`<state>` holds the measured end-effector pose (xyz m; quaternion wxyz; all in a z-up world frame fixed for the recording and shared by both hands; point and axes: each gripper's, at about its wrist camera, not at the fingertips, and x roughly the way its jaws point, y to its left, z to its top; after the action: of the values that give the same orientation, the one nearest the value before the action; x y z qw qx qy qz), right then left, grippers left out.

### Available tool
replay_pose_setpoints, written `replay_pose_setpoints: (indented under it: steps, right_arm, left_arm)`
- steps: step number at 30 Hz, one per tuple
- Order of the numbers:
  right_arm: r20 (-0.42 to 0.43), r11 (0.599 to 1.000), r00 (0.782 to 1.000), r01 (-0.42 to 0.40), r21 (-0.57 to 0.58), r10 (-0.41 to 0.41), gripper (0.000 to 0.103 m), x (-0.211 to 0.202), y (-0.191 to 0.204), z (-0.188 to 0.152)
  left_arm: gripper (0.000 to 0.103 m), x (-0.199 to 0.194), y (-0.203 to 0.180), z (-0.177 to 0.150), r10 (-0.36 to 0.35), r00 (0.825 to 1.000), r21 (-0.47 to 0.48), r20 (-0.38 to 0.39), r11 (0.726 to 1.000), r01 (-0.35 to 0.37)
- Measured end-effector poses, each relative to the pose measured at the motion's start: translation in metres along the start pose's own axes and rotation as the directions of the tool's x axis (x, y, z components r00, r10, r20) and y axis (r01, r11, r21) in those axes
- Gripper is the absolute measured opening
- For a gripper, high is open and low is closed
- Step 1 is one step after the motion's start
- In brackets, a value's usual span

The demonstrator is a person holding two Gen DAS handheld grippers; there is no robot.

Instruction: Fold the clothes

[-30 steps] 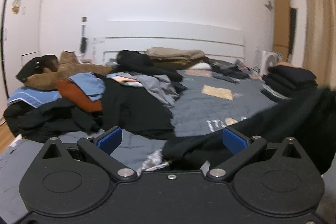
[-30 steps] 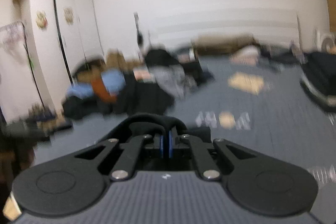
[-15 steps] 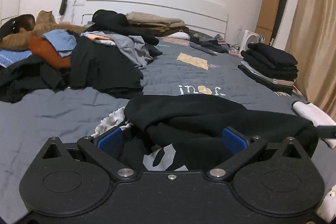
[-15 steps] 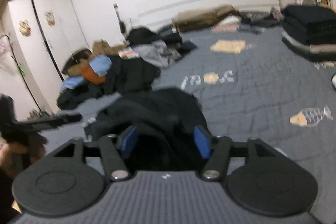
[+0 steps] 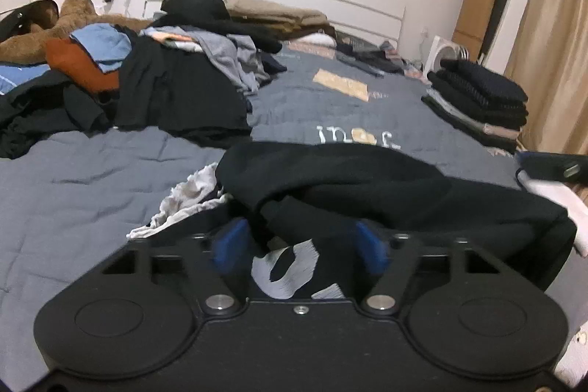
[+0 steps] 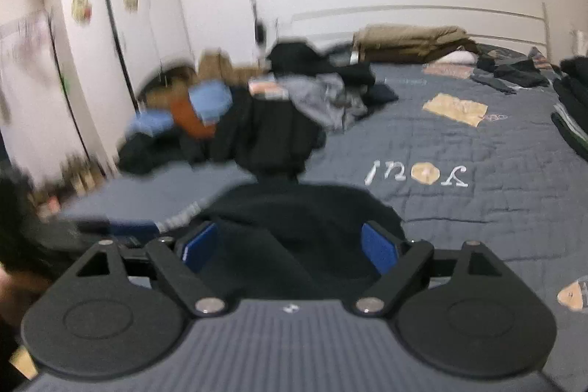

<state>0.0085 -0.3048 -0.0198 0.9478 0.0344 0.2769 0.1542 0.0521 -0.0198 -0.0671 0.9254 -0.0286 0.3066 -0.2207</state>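
currently the left gripper [image 5: 299, 245] and right gripper [image 6: 290, 247] both stand apart over the black garment [image 5: 367, 182] (crumpled, white print showing) on the bed [image 5: 92, 171].

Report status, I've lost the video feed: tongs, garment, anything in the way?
Left tongs open, right tongs open, each over the black garment. Garment crumpled on grey bedspread, unfolded. White cloth tucked under its left edge.
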Motion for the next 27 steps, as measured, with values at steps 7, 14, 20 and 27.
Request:
replay_pose_setpoints:
  steps: [7, 14, 20, 27]
  right_arm:
    - [-0.109, 0.997, 0.994, 0.018, -0.077, -0.027, 0.085, 0.042, 0.005, -0.017]
    - [-0.157, 1.0, 0.988, 0.003, 0.012, -0.001, 0.034, 0.06, -0.009, -0.035]
    - [-0.089, 0.995, 0.995, -0.035, 0.093, 0.044, 0.003, 0.042, -0.016, -0.022]
    - [0.062, 0.977, 0.998, 0.006, 0.214, -0.02, 0.002, -0.011, -0.055, 0.005]
  left_arm:
    - [0.044, 0.004, 0.031, 0.002, 0.091, 0.996, -0.049, -0.018, 0.995, -0.092]
    - [0.064, 0.018, 0.052, -0.002, 0.188, 0.982, -0.054, -0.037, 0.98, -0.19]
    - [0.075, 0.031, 0.058, -0.008, 0.219, 0.974, -0.052, -0.051, 0.974, -0.222]
    - [0.086, 0.034, 0.064, -0.009, 0.191, 0.98, -0.088, -0.061, 0.977, -0.196]
